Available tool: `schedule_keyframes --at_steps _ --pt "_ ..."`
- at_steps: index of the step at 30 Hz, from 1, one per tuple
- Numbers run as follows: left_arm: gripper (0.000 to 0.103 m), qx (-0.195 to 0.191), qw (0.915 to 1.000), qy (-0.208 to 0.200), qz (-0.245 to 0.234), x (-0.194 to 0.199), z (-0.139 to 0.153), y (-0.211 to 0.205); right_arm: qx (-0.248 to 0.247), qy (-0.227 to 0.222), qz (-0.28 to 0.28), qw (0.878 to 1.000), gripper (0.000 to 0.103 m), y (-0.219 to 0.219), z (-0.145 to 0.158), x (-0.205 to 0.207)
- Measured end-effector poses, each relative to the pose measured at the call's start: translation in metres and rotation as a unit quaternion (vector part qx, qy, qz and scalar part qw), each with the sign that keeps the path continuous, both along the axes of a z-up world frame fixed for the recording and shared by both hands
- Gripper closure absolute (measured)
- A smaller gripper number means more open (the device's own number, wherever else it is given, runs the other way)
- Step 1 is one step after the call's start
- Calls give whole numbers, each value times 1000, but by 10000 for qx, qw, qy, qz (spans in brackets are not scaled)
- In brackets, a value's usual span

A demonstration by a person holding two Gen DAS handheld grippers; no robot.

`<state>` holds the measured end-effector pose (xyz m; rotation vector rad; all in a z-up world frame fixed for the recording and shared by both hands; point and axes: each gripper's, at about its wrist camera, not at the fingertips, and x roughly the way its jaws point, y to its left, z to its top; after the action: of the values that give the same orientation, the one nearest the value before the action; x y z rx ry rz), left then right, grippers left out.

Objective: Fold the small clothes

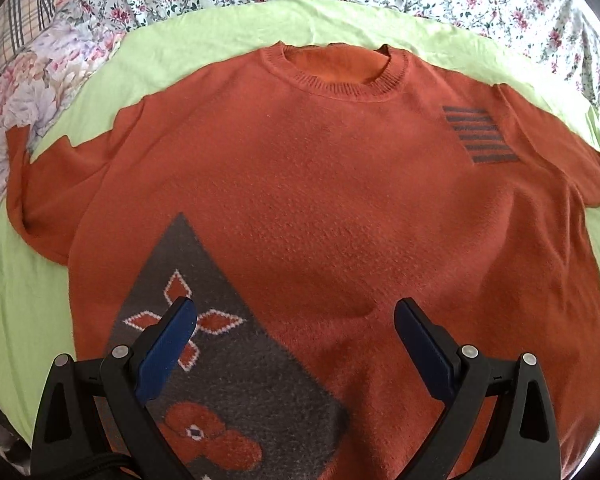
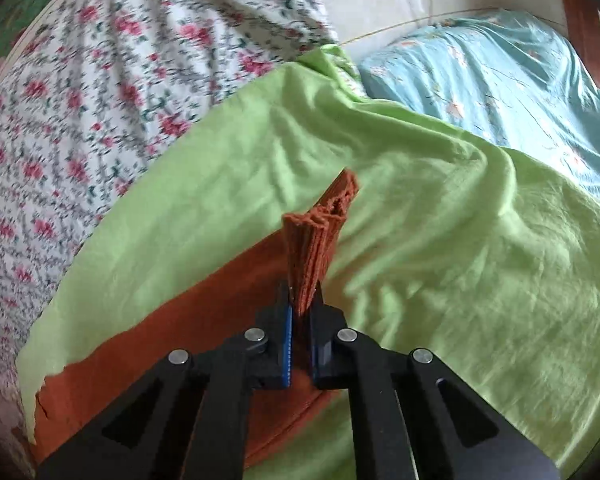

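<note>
On the bed, over a green sheet (image 1: pixel 188 36), the orange sweater (image 1: pixel 340 200) lies flat and unfolded. Folding is only starting, I think: the right gripper (image 2: pixel 302 304) has its jaws clamped on a sleeve cuff (image 2: pixel 320 236), while the left gripper (image 1: pixel 296 320) hangs above the sweater's lower part with jaws apart.

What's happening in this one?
An orange sweater lies flat, front up, on a green sheet over a bed. The right tongs are shut on a bunched sleeve cuff. The left tongs hang open above the sweater's lower front, holding nothing. No fold shows yet.
</note>
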<state>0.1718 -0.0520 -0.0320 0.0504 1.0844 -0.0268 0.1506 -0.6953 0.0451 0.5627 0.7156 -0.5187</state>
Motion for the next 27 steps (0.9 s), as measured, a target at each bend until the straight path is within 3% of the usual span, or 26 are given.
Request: schedule_keyframes --at_steps 6,10,13,20,27 --pt "4 -221 9997 -111 28 -11 9 13 235 -246 1347 9903 96 117 11 33" --pt "3 -346 9990 -241 137 -20 18 32 769 -435 2253 9703 96 208 6 59" --pt "3 -461 9981 -295 279 -25 20 49 1076 -462 2920 9492 96 282 1 78" --pt "3 -681 9957 -315 539 -31 16 82 1689 -235 4285 8873 96 449 -23 112" --pt "3 -691 9946 -396 669 -28 13 105 2142 227 4830 8487 96 542 -72 138"
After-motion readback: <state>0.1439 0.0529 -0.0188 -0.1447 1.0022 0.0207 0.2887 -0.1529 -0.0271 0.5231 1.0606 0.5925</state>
